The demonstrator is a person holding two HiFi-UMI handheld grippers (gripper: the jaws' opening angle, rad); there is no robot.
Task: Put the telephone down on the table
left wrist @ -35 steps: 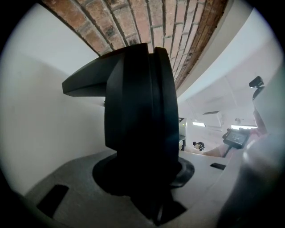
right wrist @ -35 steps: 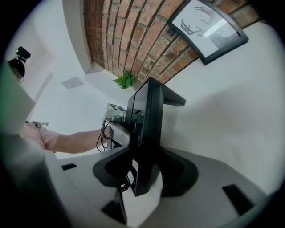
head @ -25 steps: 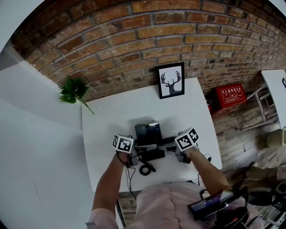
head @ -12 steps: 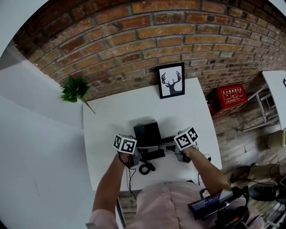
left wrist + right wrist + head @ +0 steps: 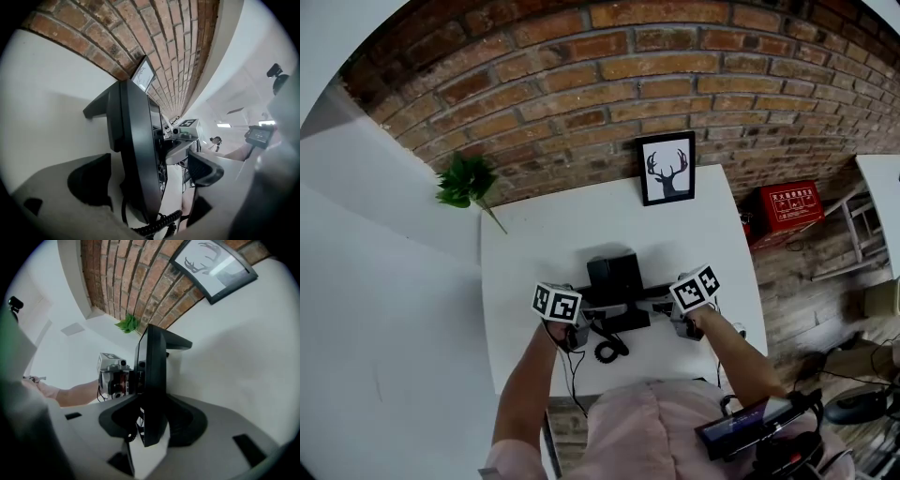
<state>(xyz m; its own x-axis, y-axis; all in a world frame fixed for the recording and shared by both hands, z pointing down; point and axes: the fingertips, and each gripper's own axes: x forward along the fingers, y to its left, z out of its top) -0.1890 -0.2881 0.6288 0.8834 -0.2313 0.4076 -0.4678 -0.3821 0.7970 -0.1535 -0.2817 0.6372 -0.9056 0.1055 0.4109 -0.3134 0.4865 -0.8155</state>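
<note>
A black desk telephone (image 5: 614, 279) stands on the white table (image 5: 534, 234), its coiled cord (image 5: 605, 352) lying nearer the front edge. My left gripper (image 5: 584, 319) is at the phone's left side. In the left gripper view its jaws (image 5: 146, 174) are opening. The telephone's edge (image 5: 136, 131) stands between them, and both pads are clear of it. My right gripper (image 5: 658, 307) is at the phone's right side. In the right gripper view it (image 5: 152, 420) is shut on the telephone's thin edge (image 5: 153, 366).
A framed deer picture (image 5: 667, 168) leans against the brick wall at the back of the table. A green plant (image 5: 467, 181) sits at the back left. A red box (image 5: 792, 204) lies on the floor to the right. The table's front edge runs close behind both grippers.
The left gripper's jaws have spread apart off the telephone. The right gripper has kept its place and its hold.
</note>
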